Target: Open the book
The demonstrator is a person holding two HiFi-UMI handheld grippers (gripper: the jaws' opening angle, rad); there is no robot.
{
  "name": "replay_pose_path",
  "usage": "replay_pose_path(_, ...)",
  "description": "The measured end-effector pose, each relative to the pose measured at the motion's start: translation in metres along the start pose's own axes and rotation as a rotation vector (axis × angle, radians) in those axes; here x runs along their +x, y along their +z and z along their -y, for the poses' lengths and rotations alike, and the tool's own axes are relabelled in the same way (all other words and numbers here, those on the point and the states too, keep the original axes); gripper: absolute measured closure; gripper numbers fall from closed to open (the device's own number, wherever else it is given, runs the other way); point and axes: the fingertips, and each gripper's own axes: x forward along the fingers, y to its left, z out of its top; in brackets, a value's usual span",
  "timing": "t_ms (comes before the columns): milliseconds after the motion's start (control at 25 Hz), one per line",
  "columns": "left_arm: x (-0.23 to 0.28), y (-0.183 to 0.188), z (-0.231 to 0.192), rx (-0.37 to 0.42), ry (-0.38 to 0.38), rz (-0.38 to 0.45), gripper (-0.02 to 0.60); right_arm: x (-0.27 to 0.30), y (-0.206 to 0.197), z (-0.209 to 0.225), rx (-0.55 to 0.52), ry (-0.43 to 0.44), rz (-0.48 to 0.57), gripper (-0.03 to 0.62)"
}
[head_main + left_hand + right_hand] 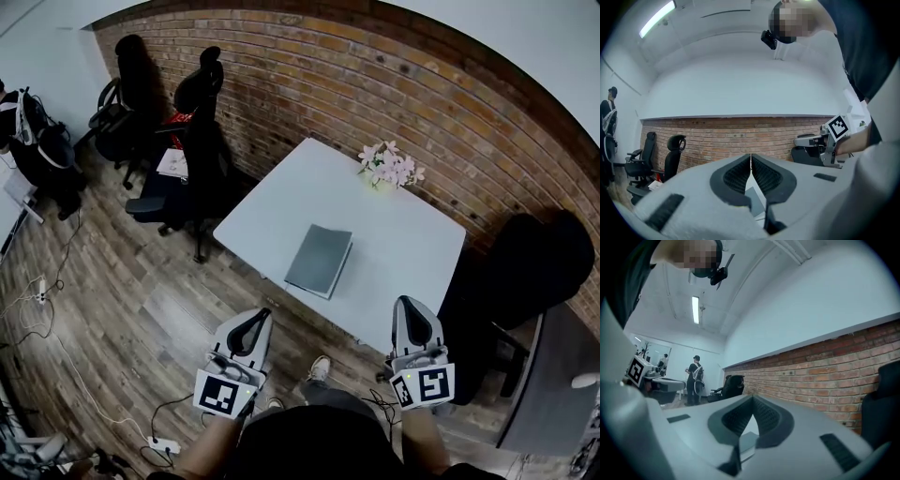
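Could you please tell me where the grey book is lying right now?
In the head view, the grey book lies closed on the white table, close to its near edge, with the pink flowers beyond it at the far edge.

The head view looks steeply down from above and behind the left gripper (pixel 255 321) and the right gripper (pixel 413 311), with the table (pixel 403 253) ahead of their tips and the brick wall (pixel 375 84) beyond. Each gripper view sits close behind its own jaws, facing level along them toward that same wall. Each also catches the other gripper out to its side.
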Motion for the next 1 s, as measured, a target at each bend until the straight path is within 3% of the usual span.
replay_pose_path(360, 0.069, 0.008, -0.003, 0.034, 0.055, -0.027, 0.551, 0.053, -0.017, 0.056, 0.068, 0.068, -0.004, 0.58)
replay_pose_path(640, 0.085, -0.005, -0.011, 0.022, 0.084, -0.08, 0.551, 0.079, -0.027, 0.062, 0.097, 0.104, -0.012, 0.58)
replay_pose_path(1000, 0.127, -0.015, -0.018, -0.001, -0.016, -0.075, 0.551, 0.082, -0.026, 0.08, 0.086, 0.012, -0.031, 0.58)
